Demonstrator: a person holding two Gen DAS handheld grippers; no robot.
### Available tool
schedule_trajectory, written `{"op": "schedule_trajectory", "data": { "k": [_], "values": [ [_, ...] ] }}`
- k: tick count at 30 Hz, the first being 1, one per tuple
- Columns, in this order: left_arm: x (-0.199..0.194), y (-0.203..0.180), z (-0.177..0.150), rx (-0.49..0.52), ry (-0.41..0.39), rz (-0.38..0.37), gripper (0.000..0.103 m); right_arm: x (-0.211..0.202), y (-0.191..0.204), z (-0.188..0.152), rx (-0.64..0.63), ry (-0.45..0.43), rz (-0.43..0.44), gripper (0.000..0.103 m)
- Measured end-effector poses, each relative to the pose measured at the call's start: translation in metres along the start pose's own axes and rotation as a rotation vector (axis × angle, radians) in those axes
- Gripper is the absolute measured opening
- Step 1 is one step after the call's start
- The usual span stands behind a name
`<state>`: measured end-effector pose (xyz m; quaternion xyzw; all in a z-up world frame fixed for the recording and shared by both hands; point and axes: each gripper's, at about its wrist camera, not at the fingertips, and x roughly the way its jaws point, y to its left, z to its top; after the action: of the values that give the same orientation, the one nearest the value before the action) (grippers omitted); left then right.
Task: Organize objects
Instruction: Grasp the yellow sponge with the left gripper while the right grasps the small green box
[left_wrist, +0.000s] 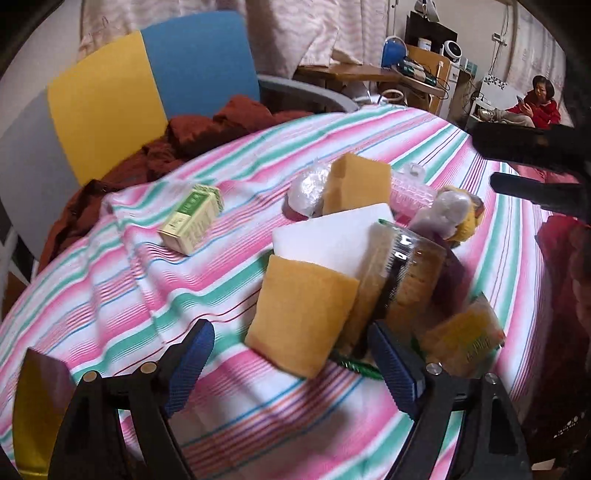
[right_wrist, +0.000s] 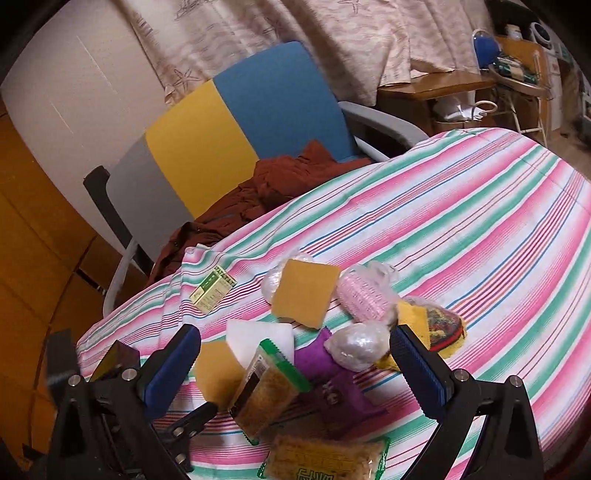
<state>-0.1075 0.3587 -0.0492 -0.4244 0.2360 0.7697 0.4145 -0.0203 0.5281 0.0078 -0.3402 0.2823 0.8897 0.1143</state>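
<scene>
Striped table (left_wrist: 110, 295) carries clutter at centre frame: yellow sponges (left_wrist: 301, 317), white foam block (left_wrist: 332, 236), snack packets (right_wrist: 266, 387), green box (left_wrist: 192, 218). Left hand-held gripper (left_wrist: 291, 365) and right hand-held gripper (right_wrist: 295, 369) both gape wide, empty.

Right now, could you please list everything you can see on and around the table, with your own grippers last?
Tablecloth: one, pink, green and white stripes, over the table.
Small box: one, green and cream, apart at the far left.
Sponges: two, yellow-tan, in the pile.
White foam block: one, mid-pile.
Snack packets: two, green-edged, nearest.
Purple pouch: one, beside the packets.
Pink roll: one, bagged.
Chair: one, blue, yellow and grey, behind.
Brown cloth: one, on the chair.
Left gripper: open.
Right gripper: open.
</scene>
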Motion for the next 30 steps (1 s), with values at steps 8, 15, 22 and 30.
{"op": "schedule_trajectory", "data": {
  "k": [8, 15, 22, 30],
  "values": [
    [0.03, 0.01, 0.015, -0.066, 0.036, -0.127, 0.087, 0.002, 0.004, 0.001, -0.028, 0.011, 0.005, 0.103],
    [0.041, 0.025, 0.014, -0.194, 0.067, -0.22, 0.08, 0.004, 0.002, 0.002, -0.021, 0.005, -0.003, 0.103],
    [0.03, 0.027, 0.002, -0.264, 0.05, -0.214, 0.065, 0.003, -0.003, 0.004, -0.003, -0.007, -0.015, 0.103],
    [-0.019, 0.015, -0.026, -0.314, -0.039, -0.192, 0.066, 0.005, -0.006, 0.004, 0.015, 0.011, 0.016, 0.103]
  ]
}}
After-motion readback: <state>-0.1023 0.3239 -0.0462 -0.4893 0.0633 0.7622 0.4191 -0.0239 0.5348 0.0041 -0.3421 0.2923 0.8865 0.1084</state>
